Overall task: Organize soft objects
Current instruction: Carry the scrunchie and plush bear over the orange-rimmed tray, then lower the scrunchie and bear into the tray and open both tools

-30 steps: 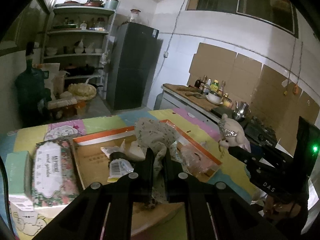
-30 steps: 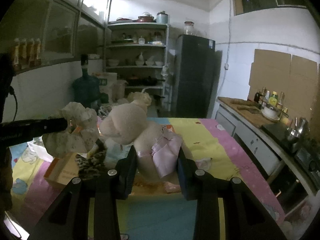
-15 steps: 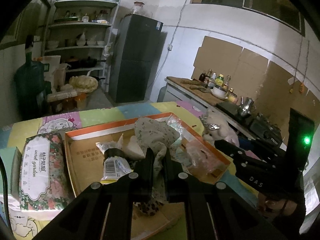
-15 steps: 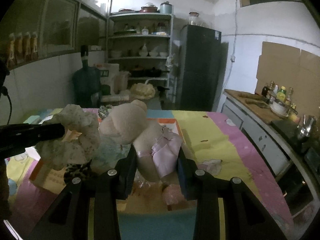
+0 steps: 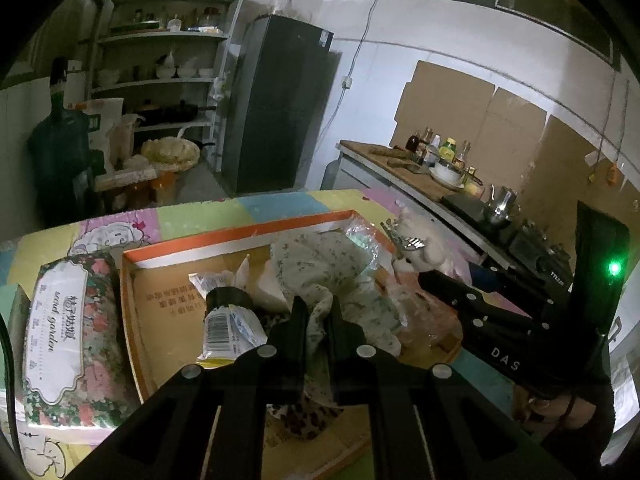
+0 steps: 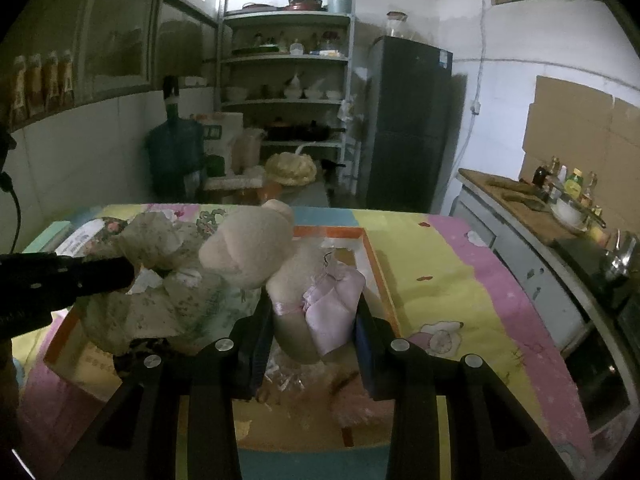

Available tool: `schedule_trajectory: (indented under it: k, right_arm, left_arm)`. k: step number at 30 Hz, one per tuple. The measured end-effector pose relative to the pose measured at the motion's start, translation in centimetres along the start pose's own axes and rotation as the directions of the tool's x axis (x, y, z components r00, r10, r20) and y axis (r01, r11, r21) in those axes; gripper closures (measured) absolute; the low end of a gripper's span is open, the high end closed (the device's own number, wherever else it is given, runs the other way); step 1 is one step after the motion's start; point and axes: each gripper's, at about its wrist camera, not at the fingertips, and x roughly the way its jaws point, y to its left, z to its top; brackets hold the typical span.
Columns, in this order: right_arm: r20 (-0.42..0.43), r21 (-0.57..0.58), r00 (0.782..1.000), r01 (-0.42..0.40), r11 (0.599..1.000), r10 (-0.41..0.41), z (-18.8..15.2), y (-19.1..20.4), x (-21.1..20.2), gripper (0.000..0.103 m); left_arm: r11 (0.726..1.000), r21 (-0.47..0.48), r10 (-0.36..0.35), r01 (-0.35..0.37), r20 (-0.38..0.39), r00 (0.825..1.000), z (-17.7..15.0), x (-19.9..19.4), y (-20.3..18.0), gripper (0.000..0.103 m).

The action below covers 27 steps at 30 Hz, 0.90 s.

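Left wrist view: left gripper (image 5: 316, 312) clamped on floral cloth (image 5: 328, 264), over cardboard tray (image 5: 168, 304).
Right gripper (image 6: 312, 320): squeezing plush bear (image 6: 256, 248), probably its body.

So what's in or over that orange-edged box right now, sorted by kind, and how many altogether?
Floral cloths, pinched in the left gripper: 1
Plush toys with a pink bow, held by the right gripper: 1
Printed packets lying in the box: 1
Leopard-print fabric pieces: 1
Crinkly clear bags: at least 1
Total: 5 that I can tell apart
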Motion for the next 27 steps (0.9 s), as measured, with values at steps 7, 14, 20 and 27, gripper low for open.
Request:
schedule_trajectory:
  k: [7,14,20,27]
  right_arm:
    - [-0.034,0.003,0.999,-0.010,1.000,0.010,-0.1,0.0,1.3,0.065]
    - [-0.064,-0.002,0.998,-0.022,1.000,0.022,-0.5,0.1,2.4,0.065]
    - [-0.067,0.001,0.997,-0.032,0.999,0.032,-0.4,0.0,2.8,0.061]
    - [-0.069,0.007,0.997,-0.041,0.999,0.041,-0.4,0.0,3.0,0.059]
  left_arm:
    - [1.000,-0.023,-0.001,0.000,-0.034,0.999,-0.3,1.2,0.7,0.094]
    - [0.999,-0.054,-0.010,0.006,-0.069,0.998,-0.7,2.5,1.2,0.094]
    - [0.996,-0.083,-0.022,0.015,-0.094,0.995,-0.8,3.4,1.9,0.081]
    - [0.994,-0.102,-0.032,0.022,-0.094,0.995,-0.9,3.5,2.0,0.061]
